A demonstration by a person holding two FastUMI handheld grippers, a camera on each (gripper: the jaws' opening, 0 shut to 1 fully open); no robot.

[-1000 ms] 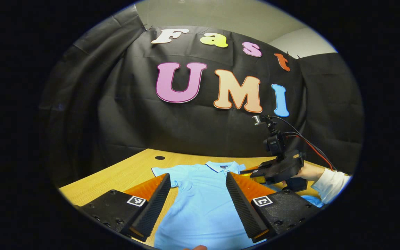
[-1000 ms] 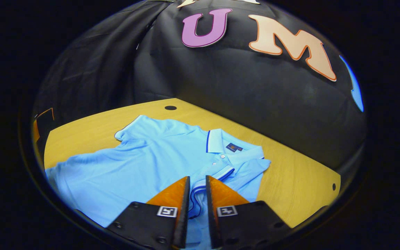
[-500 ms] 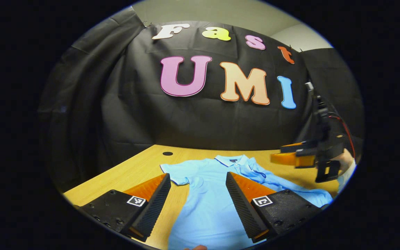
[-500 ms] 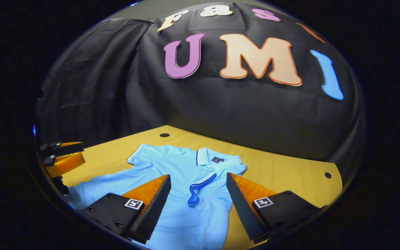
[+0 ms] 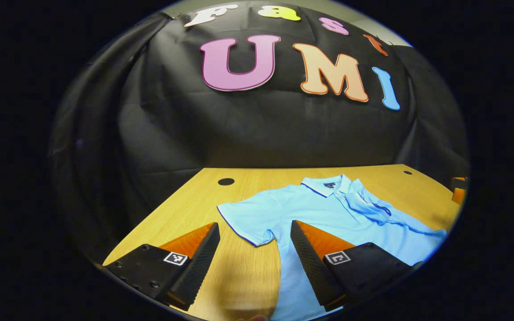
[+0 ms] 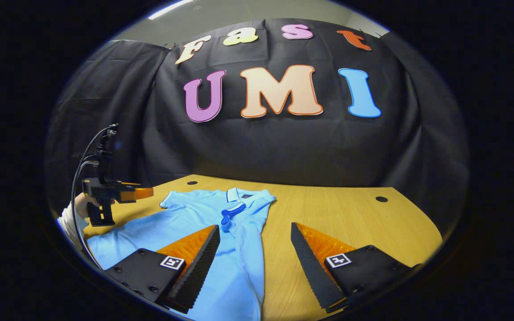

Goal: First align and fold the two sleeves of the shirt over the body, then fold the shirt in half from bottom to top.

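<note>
A light blue polo shirt (image 5: 328,214) lies flat on the wooden table (image 5: 185,209), collar toward the wall. One sleeve (image 5: 244,218) is spread out on the wood, just beyond my left gripper (image 5: 254,263), which is open and holds nothing. The other sleeve (image 5: 369,208) lies folded over the chest. In the right gripper view that folded sleeve (image 6: 232,213) rests below the collar of the shirt (image 6: 194,223). My right gripper (image 6: 254,263) stands open over the shirt's edge and bare table. The left gripper (image 6: 143,193) hovers at the far left, held by a hand in a white sleeve (image 6: 67,218).
The table (image 6: 341,214) has round cable holes near the back (image 5: 226,181) (image 6: 381,199). Black cloth walls close the booth behind and on both sides. A tip of the right gripper (image 5: 458,191) shows at the far right edge in the left gripper view.
My right gripper opened, let go of the sleeve it had laid over the chest, and drew back to the right. My left gripper swung left toward the spread sleeve.
</note>
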